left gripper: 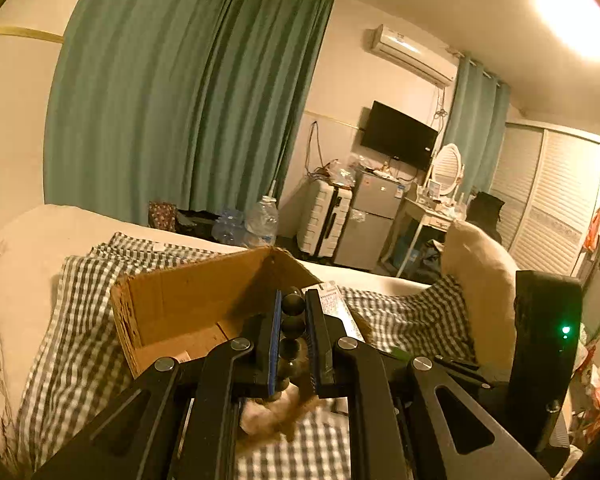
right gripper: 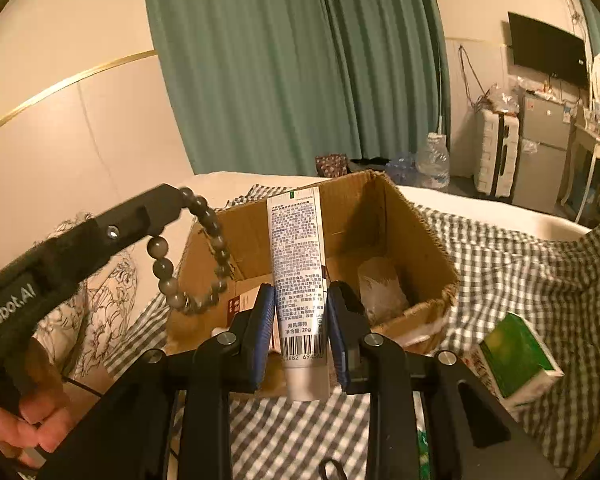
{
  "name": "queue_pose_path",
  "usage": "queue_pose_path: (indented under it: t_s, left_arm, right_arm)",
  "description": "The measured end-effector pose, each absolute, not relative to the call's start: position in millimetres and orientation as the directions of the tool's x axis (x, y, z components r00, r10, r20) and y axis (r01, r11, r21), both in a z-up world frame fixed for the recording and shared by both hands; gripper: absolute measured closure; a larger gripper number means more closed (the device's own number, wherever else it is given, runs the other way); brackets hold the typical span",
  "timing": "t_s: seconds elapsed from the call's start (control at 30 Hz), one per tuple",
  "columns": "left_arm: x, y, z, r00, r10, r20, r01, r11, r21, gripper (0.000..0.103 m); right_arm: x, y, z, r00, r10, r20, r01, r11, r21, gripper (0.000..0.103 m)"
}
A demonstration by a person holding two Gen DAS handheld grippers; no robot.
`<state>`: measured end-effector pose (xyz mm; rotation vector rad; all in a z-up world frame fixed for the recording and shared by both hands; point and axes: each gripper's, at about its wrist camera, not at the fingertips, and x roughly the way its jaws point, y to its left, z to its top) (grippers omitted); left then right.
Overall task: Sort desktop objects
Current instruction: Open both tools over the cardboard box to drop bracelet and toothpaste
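Note:
My left gripper is shut on a bracelet of round grey-green beads, which run up between its blue pads. In the right wrist view the same bracelet hangs in a loop from the left gripper, held in the air left of an open cardboard box. My right gripper is shut on a white tube with dense print and a barcode. The tube stands upright, cap end down, in front of the box. The box sits on a checkered cloth.
A green and white carton lies on the cloth at the right. A pale wrapped item lies inside the box. A fluffy tan object lies under the left gripper. A hand holds the left gripper. A pillow stands at right.

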<state>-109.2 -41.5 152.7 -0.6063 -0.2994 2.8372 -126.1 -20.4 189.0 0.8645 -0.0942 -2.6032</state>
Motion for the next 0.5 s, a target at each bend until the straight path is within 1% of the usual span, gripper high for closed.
queue_pose_path:
  t_s: [0.1,0.23,0.27,0.3,0.33,0.37,0.4,0.43,0.47,0.5]
  left_arm:
    - [-126.0,-49.2,139.1,-0.886,0.234,-0.401,-0.151,-0.962,-0.229,0.091]
    - [-144.9,-58.4,114.5,-0.861,0.204,-0.466,-0.112,-0.970,-0.217,0.091]
    - [-147.4,-60.3,108.8,-0.859,0.185,-0.477,-0.097,-0.974,-0.203,0.089]
    - [-147.9,-61.4,103.9,-0.857,0.174,-0.485,-0.090,-0.978,-0.191,0.089]
    - [-148.4,-62.4,100.1,-0.854,0.155,-0.496,-0.078,-0.982,-0.173,0.082]
    - [-147.8,-63.0,97.7,-0.853,0.139,-0.503,-0.068,-0.985,-0.157,0.065]
    - [-145.6,-62.0,96.6,-0.854,0.130,-0.503,-0.062,-0.987,-0.150,0.054]
    - [-143.4,-63.1,96.0,-0.858,0.124,-0.499,-0.055,-0.987,-0.150,0.036]
    - [-140.1,-64.4,96.7,-0.861,0.122,-0.494,-0.049,-0.986,-0.159,0.032]
    - [-137.8,-65.0,97.9,-0.862,0.126,-0.491,-0.048,-0.985,-0.168,0.032]
  right_arm:
    - [-146.6,-24.4,175.5,-0.718,-0.384,-0.580,0.339,-0.921,0.189,0.078]
    - [-162.1,-26.7,162.3,-0.715,-0.382,-0.585,0.336,-0.922,0.191,0.076]
    - [-163.7,-25.9,160.8,-0.721,-0.378,-0.581,0.330,-0.924,0.192,0.069]
    - [-164.5,-25.4,160.2,-0.722,-0.378,-0.579,0.326,-0.925,0.197,0.057]
    - [-163.8,-23.2,159.4,-0.726,-0.380,-0.574,0.322,-0.924,0.205,0.053]
    - [-162.0,-21.9,159.9,-0.732,-0.377,-0.567,0.315,-0.926,0.209,0.049]
    - [-161.1,-20.5,161.4,-0.736,-0.374,-0.564,0.312,-0.927,0.208,0.047]
    - [-158.2,-18.0,162.6,-0.744,-0.365,-0.559,0.305,-0.931,0.202,0.047]
    - [-155.9,-16.2,164.7,-0.750,-0.358,-0.557,0.299,-0.934,0.198,0.047]
    - [-152.5,-14.9,166.1,-0.753,-0.355,-0.555,0.297,-0.935,0.194,0.047]
